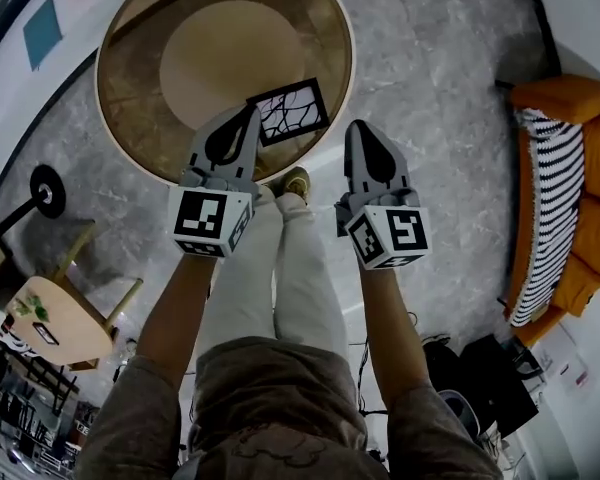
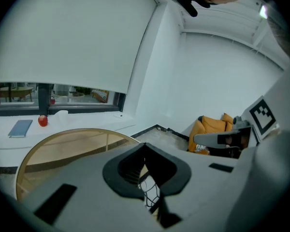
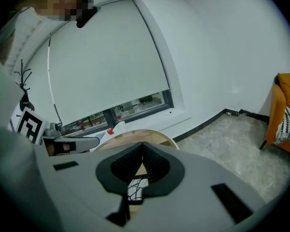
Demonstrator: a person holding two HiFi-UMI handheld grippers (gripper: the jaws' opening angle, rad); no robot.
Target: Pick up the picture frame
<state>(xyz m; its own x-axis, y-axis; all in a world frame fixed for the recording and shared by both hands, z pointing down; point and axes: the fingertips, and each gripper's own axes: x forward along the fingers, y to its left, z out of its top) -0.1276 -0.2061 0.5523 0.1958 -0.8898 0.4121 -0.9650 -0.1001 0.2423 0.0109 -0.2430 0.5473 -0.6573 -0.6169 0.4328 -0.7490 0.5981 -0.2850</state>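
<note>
Left hand-held gripper (image 1: 253, 111), right hand-held gripper (image 1: 357, 127) closed; only head view shows whole frame (image 1: 291, 111).

- I am looking along the left gripper (image 2: 145, 147). Its grey jaws are meeting at the tips and leaving a black-lined opening just beneath them.
- Through that opening a narrow strip of the picture frame (image 2: 152, 191) is showing, white with black lines. I cannot tell whether the jaws are touching it.
- Beyond the jaws, the round glass table (image 2: 63, 151) with its gold rim is filling the left side.
- On the white windowsill (image 2: 87, 122) behind the table, a small red round object (image 2: 43, 121) is sitting near a flat blue book (image 2: 20, 128).
- A white roller blind (image 2: 67, 33) is covering most of the window (image 2: 77, 95).
- At the right, the right gripper (image 2: 199, 139) is pointing leftward in front of an orange armchair (image 2: 210, 125).
</note>
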